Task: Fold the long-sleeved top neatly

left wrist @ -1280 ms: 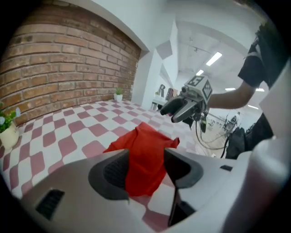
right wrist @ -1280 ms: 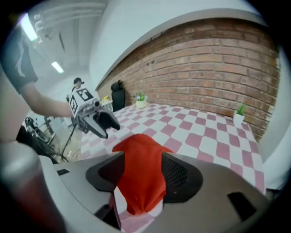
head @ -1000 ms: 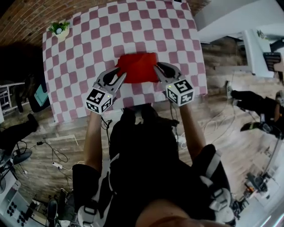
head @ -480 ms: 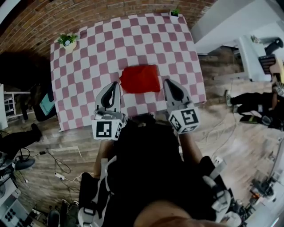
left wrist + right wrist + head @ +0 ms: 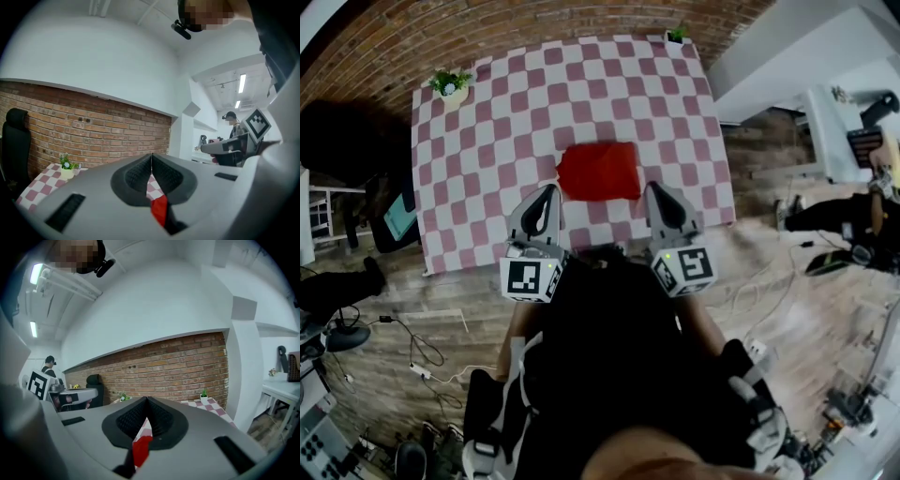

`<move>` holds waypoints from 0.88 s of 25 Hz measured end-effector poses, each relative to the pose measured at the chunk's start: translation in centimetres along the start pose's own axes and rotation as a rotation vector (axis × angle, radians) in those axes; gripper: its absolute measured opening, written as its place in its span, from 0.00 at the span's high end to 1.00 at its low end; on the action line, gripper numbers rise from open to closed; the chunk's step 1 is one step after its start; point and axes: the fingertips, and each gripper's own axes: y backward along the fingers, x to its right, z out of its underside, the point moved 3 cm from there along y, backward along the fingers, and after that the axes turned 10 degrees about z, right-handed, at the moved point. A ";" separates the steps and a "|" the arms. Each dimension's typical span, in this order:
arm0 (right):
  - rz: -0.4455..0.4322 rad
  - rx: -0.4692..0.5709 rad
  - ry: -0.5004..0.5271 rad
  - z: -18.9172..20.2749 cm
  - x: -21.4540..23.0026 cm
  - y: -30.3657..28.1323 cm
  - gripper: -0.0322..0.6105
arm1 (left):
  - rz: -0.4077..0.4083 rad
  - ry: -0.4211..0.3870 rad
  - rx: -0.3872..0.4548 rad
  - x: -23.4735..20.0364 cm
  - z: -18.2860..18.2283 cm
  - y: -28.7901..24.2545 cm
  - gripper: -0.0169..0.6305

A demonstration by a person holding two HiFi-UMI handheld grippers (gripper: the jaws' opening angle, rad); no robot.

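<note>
The long-sleeved top (image 5: 598,172) lies folded into a compact red rectangle on the checkered tablecloth (image 5: 487,141), just above the middle of the head view and toward the table's near edge. A second ago both grippers stood spread at its lower corners, touching the cloth. Now both have drawn back from it.

The left gripper (image 5: 547,192) sits below and left of the top, and the right gripper (image 5: 658,190) below and right, both clear of the fabric. Each gripper's view shows its jaws pressed together with nothing between them. The red top appears only as a sliver beneath the pads (image 5: 160,209) (image 5: 142,448).

The top has kept its shape and place. A potted plant (image 5: 450,84) stands at the table's upper-left corner.
</note>
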 end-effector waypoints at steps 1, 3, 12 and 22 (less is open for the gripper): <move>-0.002 -0.001 0.004 0.1 -0.1 0.0 0.94 | 0.003 -0.009 -0.004 0.1 0.1 0.0 0.96; -0.007 0.002 0.009 0.1 -0.2 0.0 0.94 | 0.008 -0.019 -0.009 0.2 0.2 0.0 0.96; 0.006 0.007 -0.005 0.0 0.3 -0.1 0.94 | 0.007 -0.021 -0.014 0.3 0.2 -0.4 0.96; 0.002 0.005 -0.003 0.2 0.4 -0.3 0.94 | -0.004 -0.006 -0.013 0.1 0.5 -0.6 0.96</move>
